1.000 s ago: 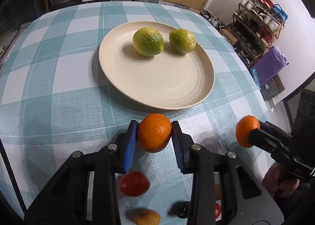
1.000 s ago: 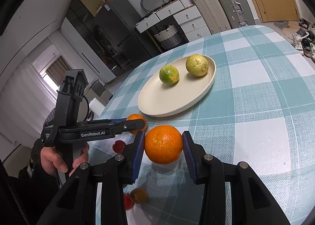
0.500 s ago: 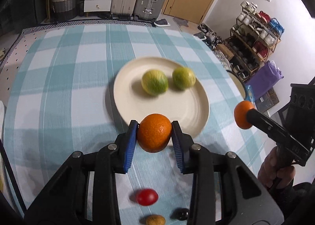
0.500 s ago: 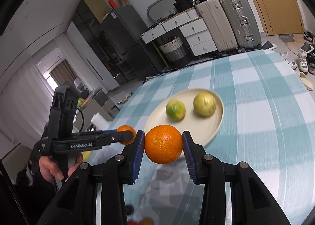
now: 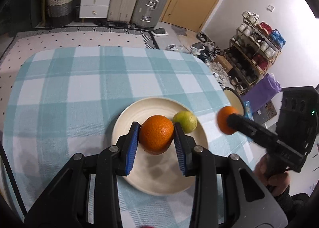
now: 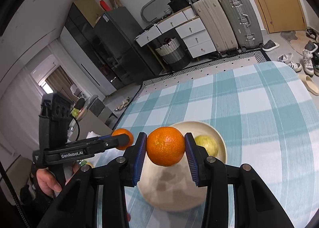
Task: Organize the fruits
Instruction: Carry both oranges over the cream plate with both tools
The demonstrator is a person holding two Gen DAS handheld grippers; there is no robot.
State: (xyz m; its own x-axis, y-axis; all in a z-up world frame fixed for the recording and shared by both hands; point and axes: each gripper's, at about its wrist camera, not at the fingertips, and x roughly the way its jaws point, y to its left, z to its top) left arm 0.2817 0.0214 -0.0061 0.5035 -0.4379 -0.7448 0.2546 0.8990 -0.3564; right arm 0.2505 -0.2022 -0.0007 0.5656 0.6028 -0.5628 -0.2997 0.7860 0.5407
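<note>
- My left gripper (image 5: 156, 135) is clamped on an orange (image 5: 156, 134), both blue pads pressed against its sides, and it hangs above the cream plate (image 5: 127, 116) on the checked tablecloth (image 5: 79, 88).
- My right gripper (image 6: 165, 146) is likewise clamped on a second orange (image 6: 165, 145), held above the same plate (image 6: 220, 138); from the left wrist view this fruit (image 5: 225, 120) sits off the plate's right rim, over the table edge.
- A green citrus (image 5: 185, 121) already lies on the far part of the plate, just behind my left orange; a second one may be hidden behind it, I cannot tell.
- The step, as I judge it, is setting both oranges down on the plate.
- To do it well I lower the left one onto the bare near half, apart from the green fruit, so nothing gets knocked.
- I bring the fruit right down to the surface before I let the pads part; released from height, it would likely roll off.
- I place one orange at a time, keeping the two grippers from crossing over the plate.
- The right one should first move in over the plate.
</note>
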